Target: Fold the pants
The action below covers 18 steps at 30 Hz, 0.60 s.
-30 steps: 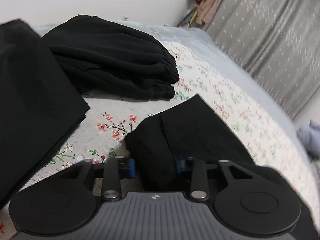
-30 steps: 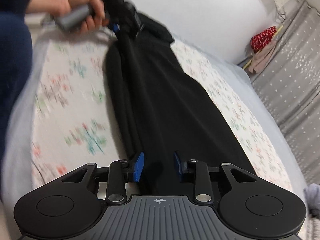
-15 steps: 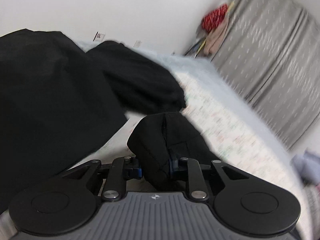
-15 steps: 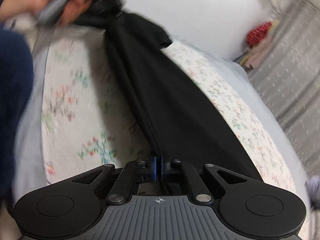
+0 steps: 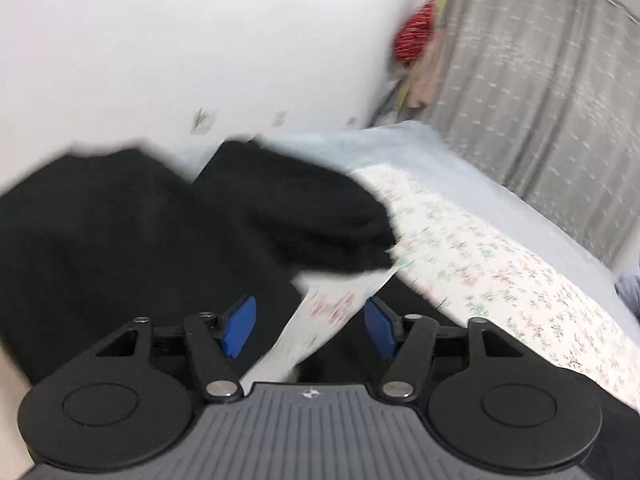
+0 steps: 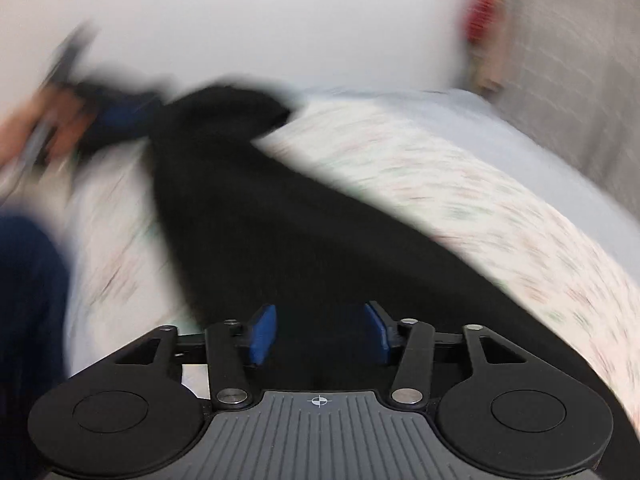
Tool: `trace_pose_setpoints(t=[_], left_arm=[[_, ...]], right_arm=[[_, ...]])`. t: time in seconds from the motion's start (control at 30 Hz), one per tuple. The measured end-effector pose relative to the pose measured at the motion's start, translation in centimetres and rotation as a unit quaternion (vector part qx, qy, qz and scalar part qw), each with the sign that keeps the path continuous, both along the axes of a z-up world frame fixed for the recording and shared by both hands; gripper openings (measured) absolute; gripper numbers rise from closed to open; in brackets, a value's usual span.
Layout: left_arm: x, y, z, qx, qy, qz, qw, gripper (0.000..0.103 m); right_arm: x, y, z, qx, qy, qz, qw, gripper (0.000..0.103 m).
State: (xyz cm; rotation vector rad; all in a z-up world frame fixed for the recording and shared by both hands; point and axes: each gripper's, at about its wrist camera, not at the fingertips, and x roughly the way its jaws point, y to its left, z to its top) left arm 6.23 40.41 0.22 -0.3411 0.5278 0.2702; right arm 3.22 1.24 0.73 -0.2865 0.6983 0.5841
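Left tool (image 5: 310, 326) opening, nothing between pads; right tool (image 6: 318, 330) opening over black pants (image 6: 256, 216), unclamped

Floral bedspread (image 5: 500, 264) over the bed, pale blue sheet (image 5: 400, 148) along its far edge. Grey curtain (image 5: 540, 80) beyond the far corner, red bundle (image 5: 414, 38) hanging beside it. White wall (image 5: 200, 40) behind.

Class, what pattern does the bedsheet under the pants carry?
A floral print on white, on the bedsheet; clearest in the left wrist view.
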Motion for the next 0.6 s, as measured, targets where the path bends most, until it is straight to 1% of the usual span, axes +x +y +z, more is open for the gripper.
trace_pose_setpoints(t=[0.03,0.07,0.13,0.17,0.2,0.27,0.33,0.4,0.43,0.47,0.5,0.53,0.57,0.6], left_arm=[[1.4,-0.6,0.3,0.008,0.004,-0.022,0.9997,0.079],[3.3,-1.2,0.3,0.013,0.016,-0.043,0.9989,0.083],[7.2,-2.7,-0.2,0.036,0.054,-0.074,0.9951,0.083],[9.0,-3.4,-0.5,0.047,0.074,-0.086,0.9925,0.083],[10.9,-4.1,-0.9,0.062,0.094,-0.102,0.9883,0.083],[14.5,-5.4,-1.7,0.089,0.135,-0.134,0.9776,0.084],[17.9,-6.2,-2.9,0.097,0.182,-0.157,0.9658,0.087],[20.5,-6.6,-4.1,0.113,0.215,-0.165,0.9559,0.086],[20.8,-6.7,-4.7,0.116,0.221,-0.168,0.9537,0.083],[21.2,-6.9,-5.3,0.113,0.224,-0.176,0.9518,0.062],[21.1,-6.8,-5.9,0.104,0.224,-0.179,0.9522,0.049],[20.7,-7.0,-6.1,0.104,0.216,-0.175,0.9549,0.043],[19.8,-7.8,-6.5,0.117,0.209,-0.180,0.9541,0.031],[19.2,-8.4,-6.5,0.138,0.198,-0.179,0.9538,0.027]], right_arm=[[2.1,-2.2,0.6,0.014,0.007,-0.028,0.999,0.049],[4.7,-4.7,0.7,0.026,0.020,-0.057,0.998,0.049],[9.4,-8.2,0.2,0.046,0.055,-0.114,0.991,0.050],[11.8,-9.7,-0.5,0.051,0.076,-0.134,0.987,0.050],[13.5,-10.5,-1.2,0.047,0.088,-0.140,0.985,0.050],[16.0,-11.2,-2.8,0.023,0.105,-0.129,0.986,0.050],[17.7,-11.2,-4.6,-0.001,0.127,-0.095,0.987,0.050],[18.7,-10.9,-6.1,-0.013,0.146,-0.057,0.987,0.057],[19.0,-11.0,-6.6,-0.012,0.149,-0.042,0.988,0.057],[18.8,-11.1,-7.0,-0.006,0.150,-0.033,0.988,0.059],[18.4,-11.4,-7.3,0.000,0.149,-0.029,0.988,0.054],[18.4,-11.4,-7.3,0.004,0.149,-0.024,0.989,0.047],[18.2,-11.3,-7.2,0.006,0.145,-0.017,0.989,0.014],[18.1,-11.1,-7.2,0.004,0.144,-0.013,0.990,0.000]])
